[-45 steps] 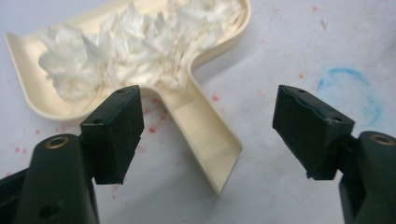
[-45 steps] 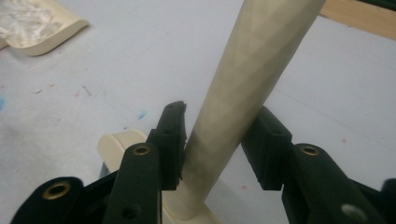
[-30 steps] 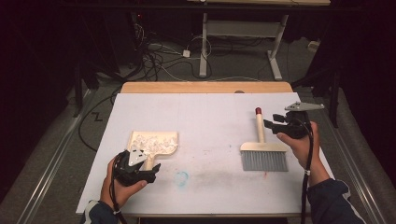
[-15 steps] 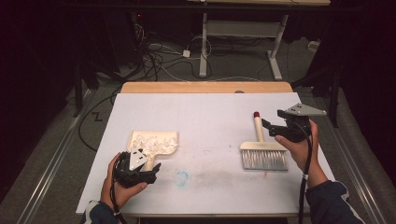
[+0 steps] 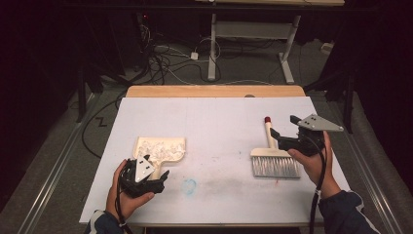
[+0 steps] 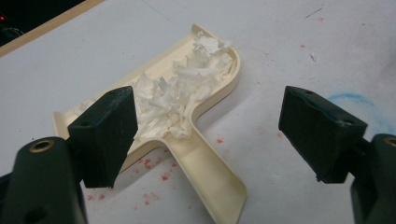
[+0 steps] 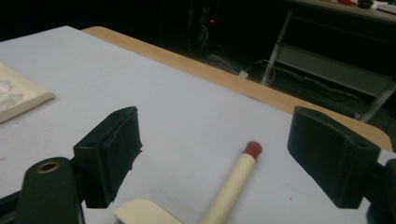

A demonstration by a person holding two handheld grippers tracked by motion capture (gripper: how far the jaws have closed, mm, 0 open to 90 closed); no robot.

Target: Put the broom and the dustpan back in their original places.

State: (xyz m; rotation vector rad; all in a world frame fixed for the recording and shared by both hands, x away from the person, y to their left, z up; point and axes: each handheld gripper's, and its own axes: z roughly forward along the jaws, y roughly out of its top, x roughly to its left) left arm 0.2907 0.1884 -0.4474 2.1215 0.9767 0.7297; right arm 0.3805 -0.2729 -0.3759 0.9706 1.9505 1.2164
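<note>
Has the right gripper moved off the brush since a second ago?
Yes. The right gripper, jaws just opened with nothing between them, has drifted toward the near edge of the table, beside the brush lying flat.

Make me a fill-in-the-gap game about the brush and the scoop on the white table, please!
1. The cream plastic dustpan holds white paper ____.
2. The tip of the cream brush handle is coloured ____.
3. The right gripper, jaws just opening, has ____ between them that they press.
4. The left gripper is ____, the dustpan handle lying free between its jaws.

Missing words: scraps; red; nothing; open
</note>
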